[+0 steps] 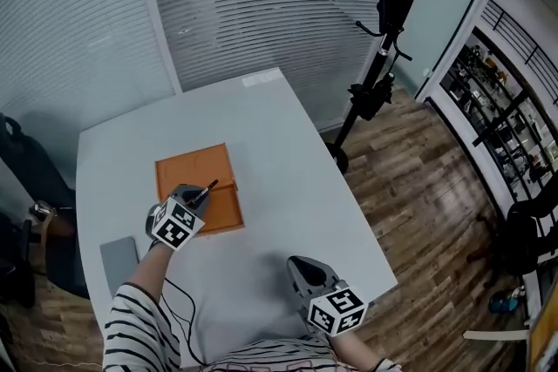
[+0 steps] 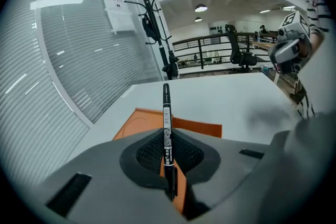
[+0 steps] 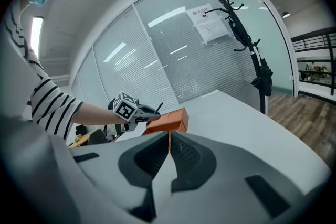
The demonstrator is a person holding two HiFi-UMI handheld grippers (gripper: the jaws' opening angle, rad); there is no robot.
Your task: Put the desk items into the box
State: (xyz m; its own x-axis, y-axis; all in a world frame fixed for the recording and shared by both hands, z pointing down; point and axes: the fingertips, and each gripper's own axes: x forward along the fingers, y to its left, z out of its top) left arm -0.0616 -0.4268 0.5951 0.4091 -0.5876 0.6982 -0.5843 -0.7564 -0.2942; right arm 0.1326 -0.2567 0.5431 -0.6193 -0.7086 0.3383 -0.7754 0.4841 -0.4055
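Across the white table [image 1: 288, 187] most of the top lies bare, and the orange box [image 1: 196, 163] sits toward the person's left, open side up, so anything can be dropped in from above. That looks like the reason the left hand works right over it.

A flat grey slab [image 1: 119, 264] lies just beside the box, near the table's left edge. I can't tell what it is, though it may be another desk item waiting its turn.

Now the left gripper [image 1: 197, 197]: it hangs over the near part of the box, jaws pinched on a pen [image 1: 208, 187]. The left gripper view shows the grip is low on the barrel, leaving most of the length sticking out ahead, with the orange box right beneath it. My read is that the hold is aimed at a clean release into the box, and the step in hand is the drop itself.

The right gripper [image 1: 302, 264] is parked well apart, near the table's front edge. Its jaws are pressed together with nothing between them, apparently kept clear of the action.

The pen itself is slim and black, with a white printed label partway along the barrel and a narrower cap end pointing away from the jaws. The print is too small to read.
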